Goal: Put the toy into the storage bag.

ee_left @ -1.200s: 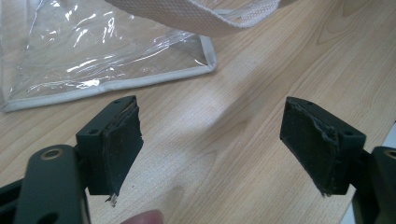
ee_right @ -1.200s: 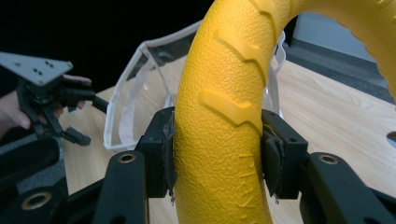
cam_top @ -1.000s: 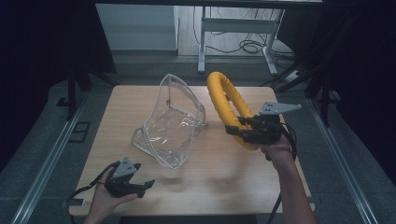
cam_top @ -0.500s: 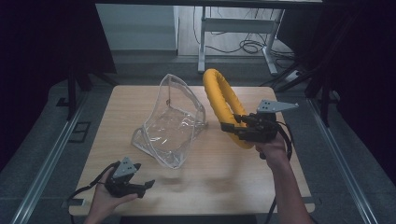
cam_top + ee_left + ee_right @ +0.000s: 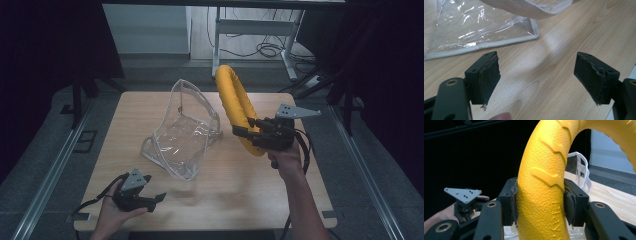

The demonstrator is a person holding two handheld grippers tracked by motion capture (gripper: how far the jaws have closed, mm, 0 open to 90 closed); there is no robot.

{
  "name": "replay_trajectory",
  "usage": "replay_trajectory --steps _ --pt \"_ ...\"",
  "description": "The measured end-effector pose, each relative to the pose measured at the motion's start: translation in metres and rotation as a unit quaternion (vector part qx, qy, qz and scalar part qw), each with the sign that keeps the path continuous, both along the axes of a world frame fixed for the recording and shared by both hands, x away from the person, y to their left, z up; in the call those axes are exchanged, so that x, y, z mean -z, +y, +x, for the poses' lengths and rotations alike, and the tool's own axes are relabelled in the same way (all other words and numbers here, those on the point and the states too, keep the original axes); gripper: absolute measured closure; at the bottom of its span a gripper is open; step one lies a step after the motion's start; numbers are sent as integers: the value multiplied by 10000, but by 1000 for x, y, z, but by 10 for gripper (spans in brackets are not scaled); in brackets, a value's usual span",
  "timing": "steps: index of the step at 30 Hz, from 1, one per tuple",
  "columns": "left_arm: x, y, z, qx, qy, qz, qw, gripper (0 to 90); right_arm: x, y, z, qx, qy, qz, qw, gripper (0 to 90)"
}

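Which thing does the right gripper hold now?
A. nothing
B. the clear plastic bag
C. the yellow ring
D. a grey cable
C: in the right gripper view, the right gripper has its pads pressed on both sides of the yellow ring, raised above the table.

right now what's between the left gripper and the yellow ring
The clear plastic bag stands on the table between the left gripper and the yellow ring in the right gripper; this shows in the high view.
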State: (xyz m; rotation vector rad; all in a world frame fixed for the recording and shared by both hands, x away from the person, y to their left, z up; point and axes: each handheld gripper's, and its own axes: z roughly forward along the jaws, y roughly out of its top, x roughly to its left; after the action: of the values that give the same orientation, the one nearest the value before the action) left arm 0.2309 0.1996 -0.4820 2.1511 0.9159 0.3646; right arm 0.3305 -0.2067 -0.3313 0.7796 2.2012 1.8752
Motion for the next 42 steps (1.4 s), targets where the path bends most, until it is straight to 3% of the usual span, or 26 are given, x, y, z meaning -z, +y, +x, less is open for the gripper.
replay_trajectory --steps 9,15,31,42 --pt "0 0 0 8 2 -4 10000 205 -7 8 -3 -42 -82 106 9999 515" --pt "0 0 0 14 5 -8 10000 205 -15 14 -6 -35 -175 352 9992 515" --pt "0 0 0 23 2 15 10000 205 -28 34 -11 -42 -334 675 9972 515" --pt "0 0 0 20 -1 1 10000 205 -38 48 -17 -62 -569 840 9948 515"
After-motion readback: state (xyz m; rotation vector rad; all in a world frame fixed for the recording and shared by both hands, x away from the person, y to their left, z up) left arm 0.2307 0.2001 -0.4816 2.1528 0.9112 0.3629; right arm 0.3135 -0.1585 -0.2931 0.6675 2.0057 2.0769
